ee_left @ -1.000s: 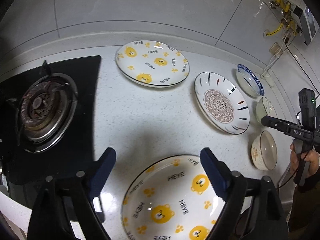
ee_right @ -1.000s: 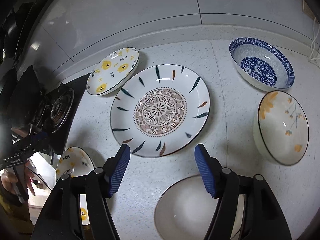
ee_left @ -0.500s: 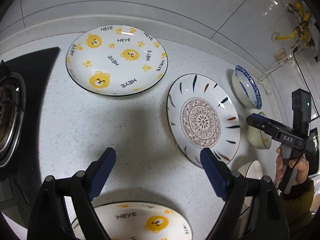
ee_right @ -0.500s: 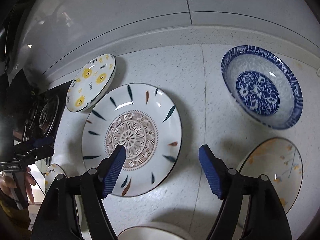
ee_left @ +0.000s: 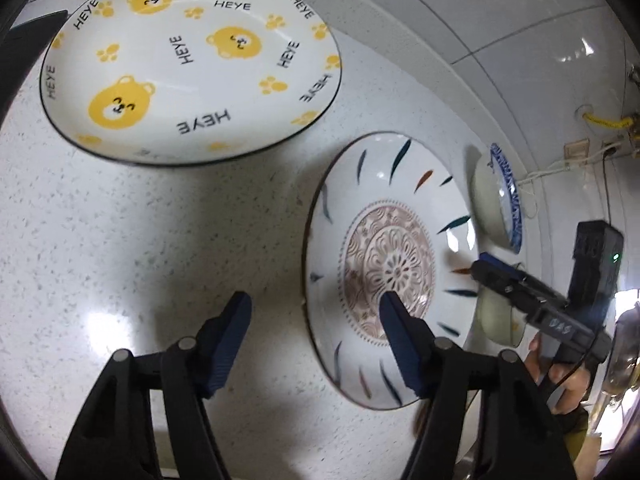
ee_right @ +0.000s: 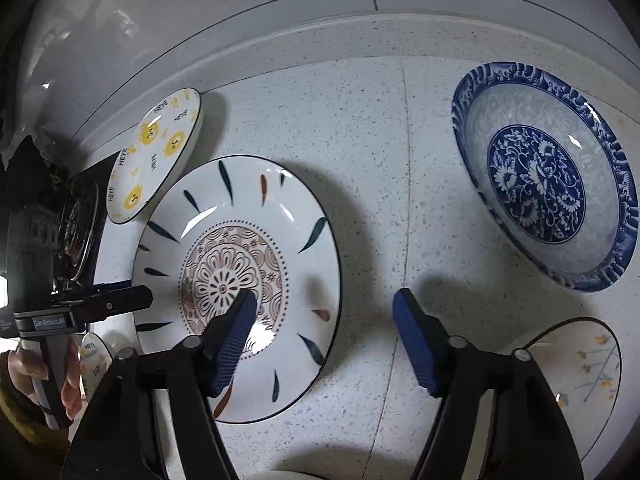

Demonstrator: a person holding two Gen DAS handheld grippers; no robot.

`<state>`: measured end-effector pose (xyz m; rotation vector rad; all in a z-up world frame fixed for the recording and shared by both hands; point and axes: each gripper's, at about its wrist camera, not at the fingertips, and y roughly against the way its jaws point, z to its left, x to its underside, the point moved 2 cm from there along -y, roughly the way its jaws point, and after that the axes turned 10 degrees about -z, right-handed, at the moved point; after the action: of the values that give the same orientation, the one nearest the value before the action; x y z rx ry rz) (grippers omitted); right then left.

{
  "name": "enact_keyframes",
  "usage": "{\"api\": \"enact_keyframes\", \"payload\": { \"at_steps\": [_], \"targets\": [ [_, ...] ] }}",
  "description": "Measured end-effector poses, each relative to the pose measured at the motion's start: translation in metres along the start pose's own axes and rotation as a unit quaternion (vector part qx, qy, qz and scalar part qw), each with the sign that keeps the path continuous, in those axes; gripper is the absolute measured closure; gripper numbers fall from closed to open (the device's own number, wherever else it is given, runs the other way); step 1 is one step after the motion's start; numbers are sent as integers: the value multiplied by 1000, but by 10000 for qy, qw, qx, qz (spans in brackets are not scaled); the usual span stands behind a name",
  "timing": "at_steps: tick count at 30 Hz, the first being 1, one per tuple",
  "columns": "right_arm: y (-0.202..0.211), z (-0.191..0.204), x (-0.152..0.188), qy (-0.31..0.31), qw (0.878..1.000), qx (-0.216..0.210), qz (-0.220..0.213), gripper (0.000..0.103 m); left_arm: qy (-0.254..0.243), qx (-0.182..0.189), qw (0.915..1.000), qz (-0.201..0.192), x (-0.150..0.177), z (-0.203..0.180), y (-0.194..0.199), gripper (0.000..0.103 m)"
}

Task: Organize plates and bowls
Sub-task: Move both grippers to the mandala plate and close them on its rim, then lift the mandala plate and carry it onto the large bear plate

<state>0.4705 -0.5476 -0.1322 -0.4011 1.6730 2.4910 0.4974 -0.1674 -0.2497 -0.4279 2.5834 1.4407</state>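
Observation:
A white mandala plate [ee_left: 390, 268] [ee_right: 240, 276] with leaf marks lies on the speckled counter between my grippers. My left gripper [ee_left: 314, 322] is open, straddling its left rim. My right gripper [ee_right: 324, 320] is open, straddling its right rim. A bear-print "HEYE" plate [ee_left: 192, 60] [ee_right: 154, 156] lies behind it to the left. A blue floral bowl [ee_right: 544, 208] [ee_left: 502, 196] sits to the right. A cream bowl with orange flowers [ee_right: 580, 372] sits at the near right.
A black gas hob [ee_right: 78, 224] is at the left end of the counter. A second bear-print plate [ee_right: 96, 356] shows near the front edge. A grey tiled wall [ee_right: 280, 8] backs the counter. Cables and an outlet [ee_left: 580, 148] are at the far right.
Both grippers have moved forward and down toward the mandala plate, which now sits between their jaws. The hob and the near bear plate have slid out of the left view.

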Motion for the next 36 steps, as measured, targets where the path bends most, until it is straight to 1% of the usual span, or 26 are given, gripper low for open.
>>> {"api": "enact_keyframes", "payload": {
  "at_steps": [1,2,4,9,11,13,17,20,21,22,23,24,26,29,32,34,35,36],
  "targets": [
    [0,-2,0,-6,10000,26,11,55,31,44,10000,0,-1,0,-1,47],
    [0,-3,-1,13,10000,57,13,57,104,89,9999,17,-2,1,-2,50],
    [4,-4,-2,192,9996,224,-52,60,172,192,9997,29,-3,1,-4,51],
    [14,1,-9,448,9984,283,-200,60,110,189,9998,-3,-1,-1,-4,51],
    [12,1,-11,486,9983,294,-149,61,90,188,9998,-11,0,-1,-4,52],
    [4,3,-12,531,9982,286,-33,69,96,192,9998,14,-1,0,-5,55],
    [-11,9,-10,634,9972,373,148,71,127,219,9997,41,-1,2,-5,59],
    [-21,14,-9,667,9966,401,277,72,183,300,9993,110,-1,3,-8,69],
    [-24,15,-8,666,9965,404,317,77,194,323,9992,145,-1,2,-10,74],
    [-26,16,-8,643,9967,362,349,80,208,349,9990,184,0,2,-12,76],
    [-27,18,-8,624,9968,314,378,81,243,380,9988,216,0,3,-14,82],
    [-28,20,-9,622,9969,272,398,84,290,416,9984,253,1,4,-16,85],
    [-28,22,-11,622,9967,291,423,85,331,427,9982,267,0,5,-16,86],
    [-28,22,-12,414,9981,174,424,86,400,416,9979,296,1,9,-16,94],
    [-24,22,-11,288,9987,66,411,88,460,447,9974,319,3,12,-14,94],
    [-21,28,-9,340,9986,82,396,88,452,427,9975,326,3,14,-12,94],
    [-18,29,-9,358,9983,220,396,89,466,412,9975,331,4,15,-11,94],
    [-15,32,-10,336,9985,194,383,89,513,416,9972,346,4,17,-10,94]
  ]
}}
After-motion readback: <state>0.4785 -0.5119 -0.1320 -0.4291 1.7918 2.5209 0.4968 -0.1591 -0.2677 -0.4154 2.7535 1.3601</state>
